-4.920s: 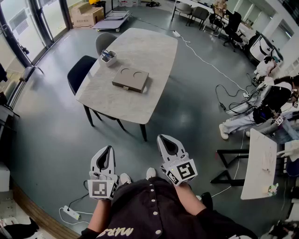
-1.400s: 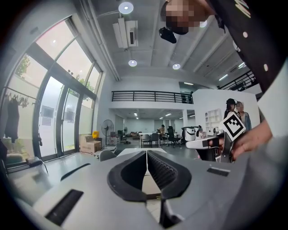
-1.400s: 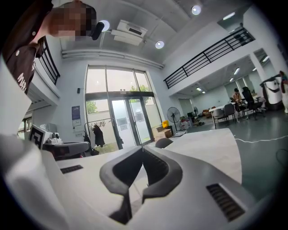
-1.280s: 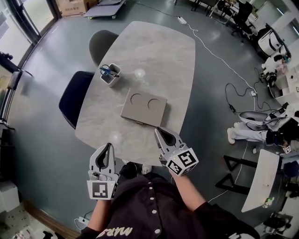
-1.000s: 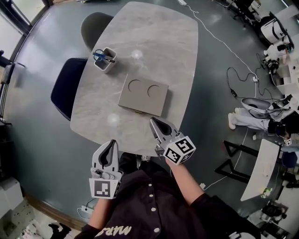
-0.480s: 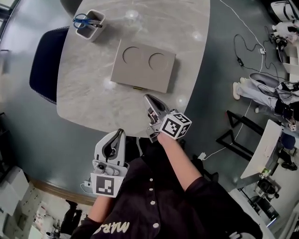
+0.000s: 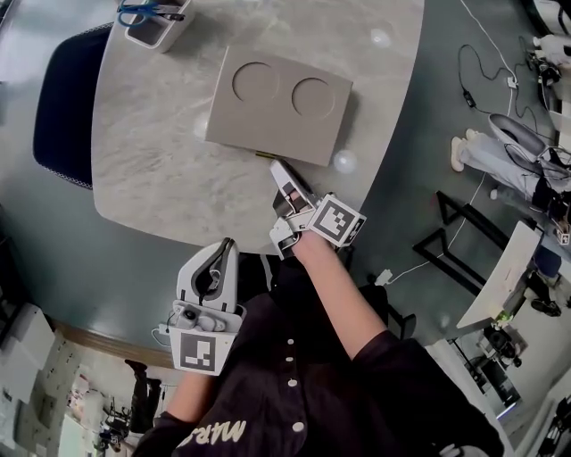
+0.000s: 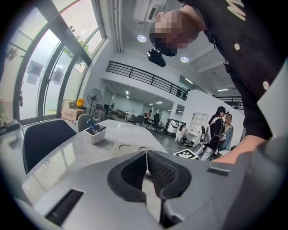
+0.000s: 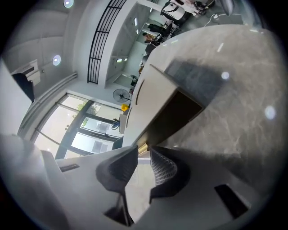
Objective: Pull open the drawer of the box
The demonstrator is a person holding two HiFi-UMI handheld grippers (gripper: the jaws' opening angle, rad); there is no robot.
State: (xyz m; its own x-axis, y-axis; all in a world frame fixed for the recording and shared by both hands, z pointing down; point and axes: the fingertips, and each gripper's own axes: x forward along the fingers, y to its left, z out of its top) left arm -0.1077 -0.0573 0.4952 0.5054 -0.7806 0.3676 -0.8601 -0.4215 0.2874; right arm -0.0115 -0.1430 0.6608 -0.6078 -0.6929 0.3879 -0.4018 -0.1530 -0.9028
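A flat beige box (image 7: 281, 103) with two round recesses in its lid lies on the grey marble table (image 7: 161, 187). A small brass handle (image 7: 265, 155) sticks out of its near side. My right gripper (image 7: 278, 168) reaches over the table edge, tips just short of that handle. In the right gripper view the box's dark front (image 9: 173, 114) fills the middle. The brass handle (image 9: 142, 148) shows at the narrow gap between the tips of my right gripper (image 9: 143, 152), which is slightly open. My left gripper (image 7: 227, 243) hangs off the table by my body, and in its own view the left gripper (image 8: 146, 155) is shut and empty.
A white pen cup (image 7: 147, 18) with blue scissors stands at the table's far left. A dark chair (image 7: 62, 98) is tucked in on the left side. Cables and a white desk (image 7: 504, 277) lie on the floor to the right. People (image 8: 222, 130) stand beyond the table.
I have come up to the table. My right gripper has moved forward over the table edge to the box's handle. The left gripper has stayed low beside me.
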